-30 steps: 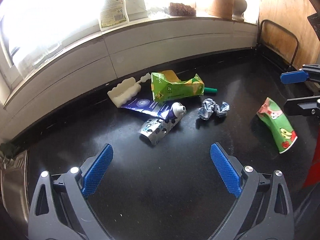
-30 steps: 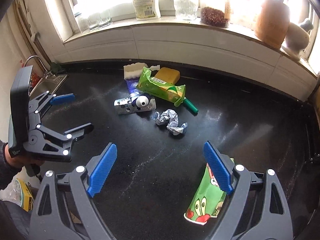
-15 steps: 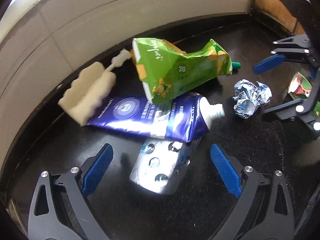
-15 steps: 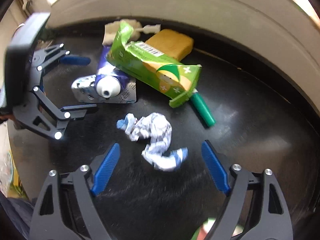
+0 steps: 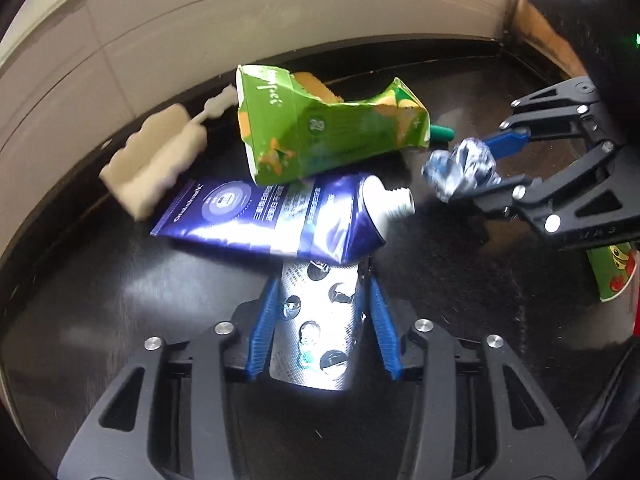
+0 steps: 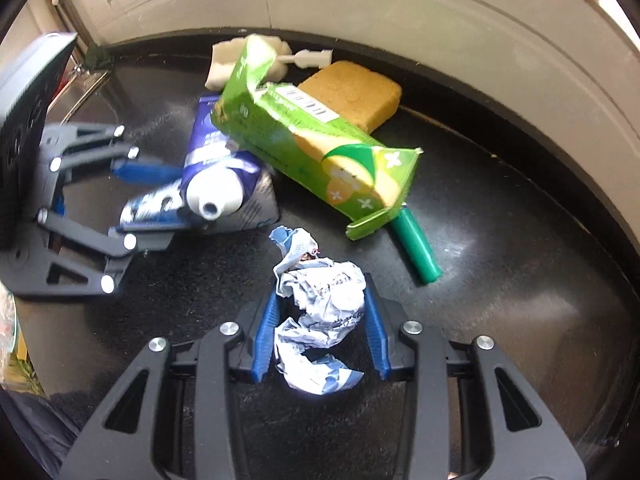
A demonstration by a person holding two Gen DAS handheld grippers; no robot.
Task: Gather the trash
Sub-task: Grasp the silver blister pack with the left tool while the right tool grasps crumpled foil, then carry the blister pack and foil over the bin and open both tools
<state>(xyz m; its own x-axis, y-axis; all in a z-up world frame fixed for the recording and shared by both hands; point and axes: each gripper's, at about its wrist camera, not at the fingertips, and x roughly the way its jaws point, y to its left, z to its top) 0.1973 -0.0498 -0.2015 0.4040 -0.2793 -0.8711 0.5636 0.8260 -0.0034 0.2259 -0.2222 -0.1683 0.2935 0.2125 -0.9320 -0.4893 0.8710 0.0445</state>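
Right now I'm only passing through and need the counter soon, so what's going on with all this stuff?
A person is collecting trash from the black countertop with two handheld grippers. The left gripper has just closed on a silver blister pack tucked partly under a blue tube. The right gripper has just closed around a crumpled wrapper. Neither piece looks lifted yet. A green carton remains.

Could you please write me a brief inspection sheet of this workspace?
Surface: black countertop, dusty.
Job's things: blister pack, crumpled wrapper, blue tube, green carton, printed cup.
Clutter: yellow sponge, white foam brush, green marker.
Grippers: left hand-held gripper just closing around the blister pack; right hand-held gripper just closing around the wrapper.
Cables: nothing seen.
Surroundings: pale tiled wall.
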